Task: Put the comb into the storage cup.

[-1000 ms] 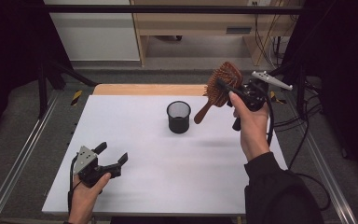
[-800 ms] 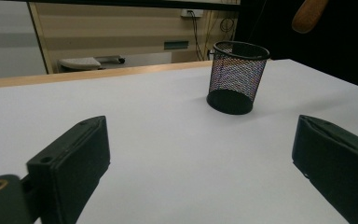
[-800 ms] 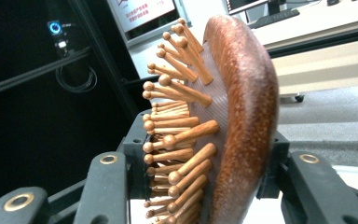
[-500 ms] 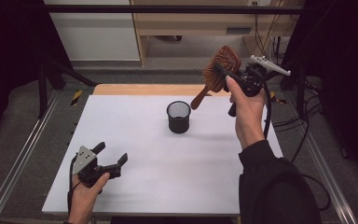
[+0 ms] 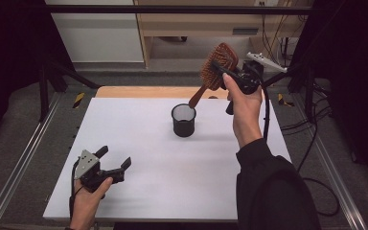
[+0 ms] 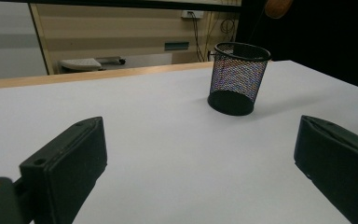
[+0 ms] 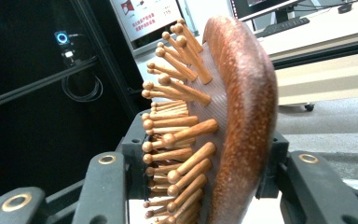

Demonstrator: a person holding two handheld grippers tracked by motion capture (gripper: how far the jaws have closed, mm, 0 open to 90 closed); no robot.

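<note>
Two grippers are working over the white table (image 5: 139,139): the right gripper (image 5: 235,75) is clamping the head of a wooden hairbrush (image 5: 216,67) and holding it in the air, handle slanting down toward the black mesh cup (image 5: 184,120) standing upright near the table's middle, while the left gripper (image 5: 112,163) is resting low near the front left corner with its jaws spread and nothing between them. Seen from the right gripper view, the hairbrush (image 7: 214,121) is sitting squeezed between the jaws, one pressing on the smooth curved back, the other among the wooden pins. It is probably handling as a light, stiff object; the polished back looks slippery, and the pins give an uneven seat, so the narrow handle may be offering a surer hold. From the left gripper view, the mesh cup (image 6: 237,77) is appearing thin-walled and likely easy to tip. Beyond the matte, flat table, a wooden bench, grey floor, dark curtains and trailing cables are surrounding the workspace.
</note>
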